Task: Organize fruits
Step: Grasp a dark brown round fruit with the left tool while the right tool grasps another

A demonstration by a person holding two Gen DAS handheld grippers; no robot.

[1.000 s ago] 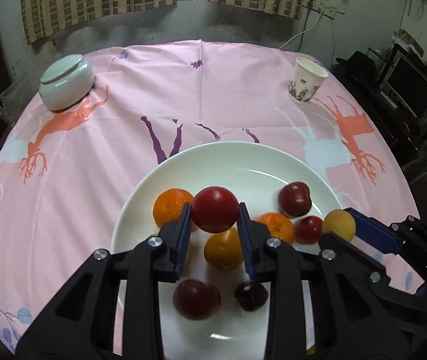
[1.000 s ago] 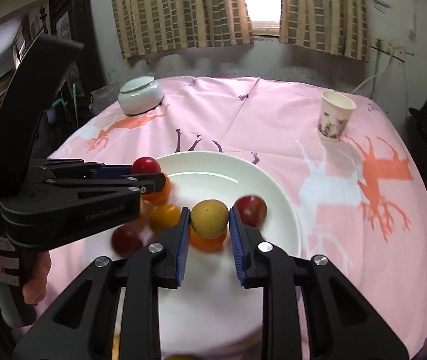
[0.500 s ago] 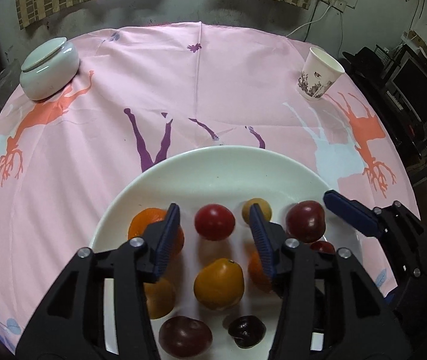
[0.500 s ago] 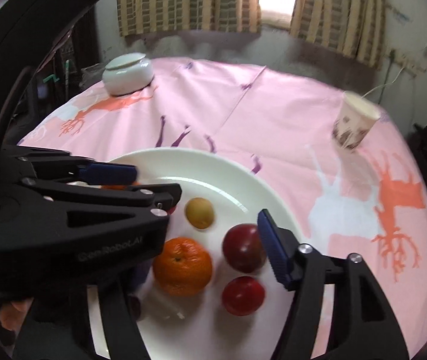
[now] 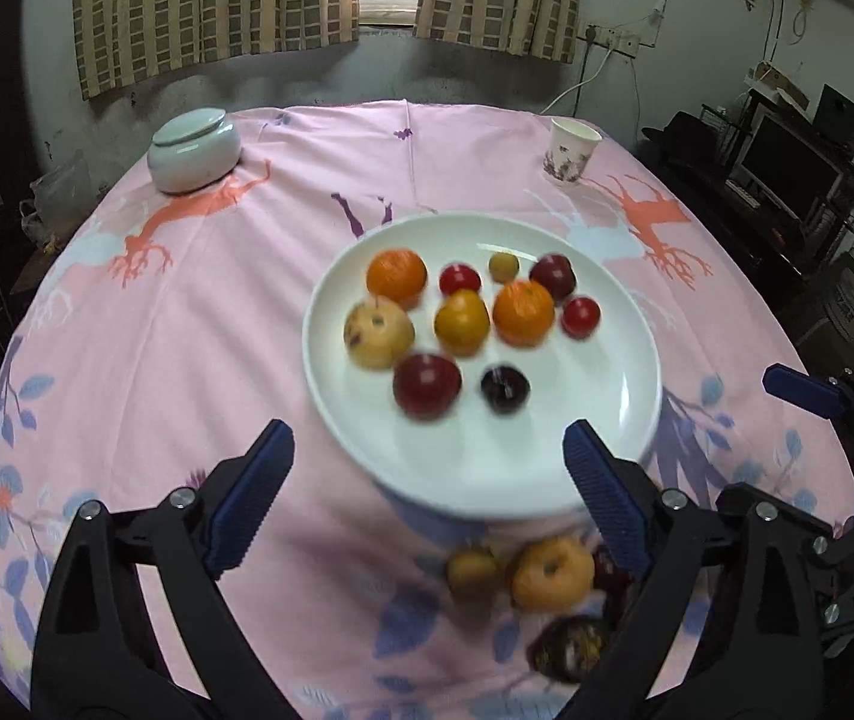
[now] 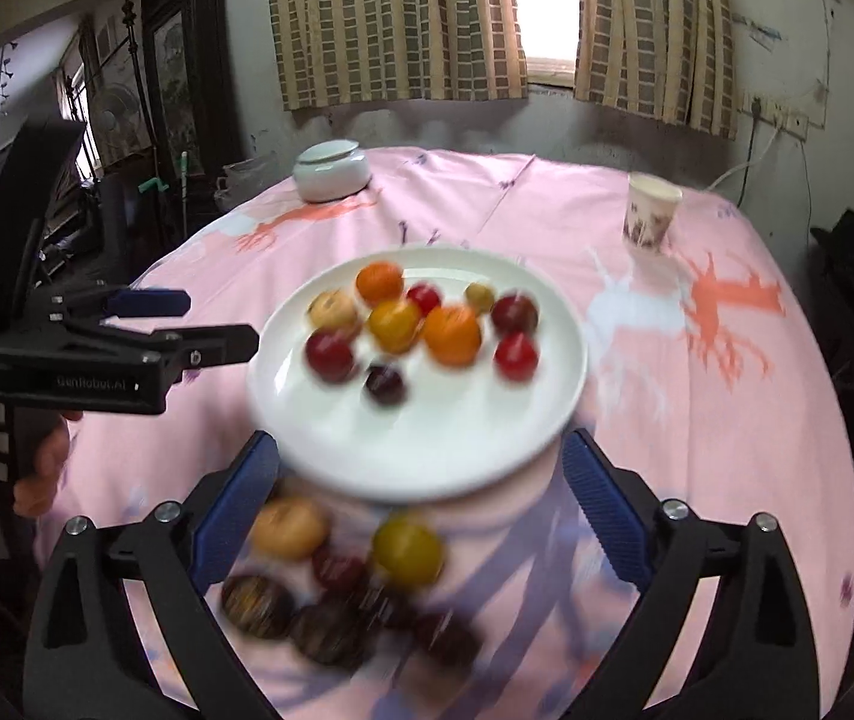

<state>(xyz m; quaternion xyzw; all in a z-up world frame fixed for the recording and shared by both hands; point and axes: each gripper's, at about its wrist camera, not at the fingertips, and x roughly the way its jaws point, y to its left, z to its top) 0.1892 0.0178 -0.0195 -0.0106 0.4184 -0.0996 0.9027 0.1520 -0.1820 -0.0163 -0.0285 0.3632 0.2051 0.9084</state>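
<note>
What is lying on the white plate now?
On the plate: two oranges, red and dark plums, yellow fruits. Blur hides exact kinds.

Your left gripper (image 5: 427, 450) and right gripper (image 6: 418, 459) look alike: black plastic arms w/ silver screws, ribbed blue pads (image 5: 604, 498) on the fingertips. Seen from the right cam, the left one's side has faint white lettering, prob. a brand name, too blurred to be sure, and your hand (image 6: 37, 468) wraps its handle.
</note>
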